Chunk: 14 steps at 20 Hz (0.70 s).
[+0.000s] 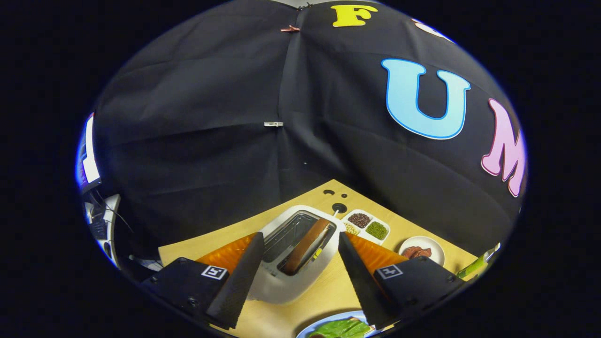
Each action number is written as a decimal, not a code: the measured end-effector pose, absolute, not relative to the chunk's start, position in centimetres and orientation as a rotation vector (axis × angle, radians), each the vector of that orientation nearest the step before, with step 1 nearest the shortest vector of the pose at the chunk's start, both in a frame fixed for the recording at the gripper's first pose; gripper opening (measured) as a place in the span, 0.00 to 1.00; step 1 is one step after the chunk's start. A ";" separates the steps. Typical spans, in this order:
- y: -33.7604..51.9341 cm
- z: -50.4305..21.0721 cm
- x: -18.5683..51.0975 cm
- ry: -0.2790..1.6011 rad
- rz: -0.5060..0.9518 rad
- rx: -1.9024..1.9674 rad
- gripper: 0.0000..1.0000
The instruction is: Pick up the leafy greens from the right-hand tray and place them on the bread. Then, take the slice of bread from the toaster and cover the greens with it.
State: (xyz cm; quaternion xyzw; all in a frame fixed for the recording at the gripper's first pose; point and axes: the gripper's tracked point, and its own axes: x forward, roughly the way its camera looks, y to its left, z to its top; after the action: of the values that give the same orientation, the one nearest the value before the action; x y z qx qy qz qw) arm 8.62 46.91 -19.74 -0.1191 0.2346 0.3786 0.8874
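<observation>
A white toaster stands on the wooden table just ahead of my fingers, with a brown slice of bread upright in its far slot. My gripper is open, its two fingertips spread to either side of the toaster's top, above it and not touching the bread. Close under the gripper lies a blue plate with the leafy greens on it; whatever lies beneath the greens is hidden.
Beyond the toaster sits a white divided tray holding dark beans, green beans and pale grains. To its right is a small white dish of reddish-brown food. A green-and-white object lies at the table's right edge. Round holes mark the tabletop.
</observation>
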 end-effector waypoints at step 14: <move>49.2 -25.0 10.3 0.621 0.695 -0.251 0.53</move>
State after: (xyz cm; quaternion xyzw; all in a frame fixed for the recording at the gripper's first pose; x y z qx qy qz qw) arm 10.26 49.24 -24.99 -0.1208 0.2986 0.3342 0.8857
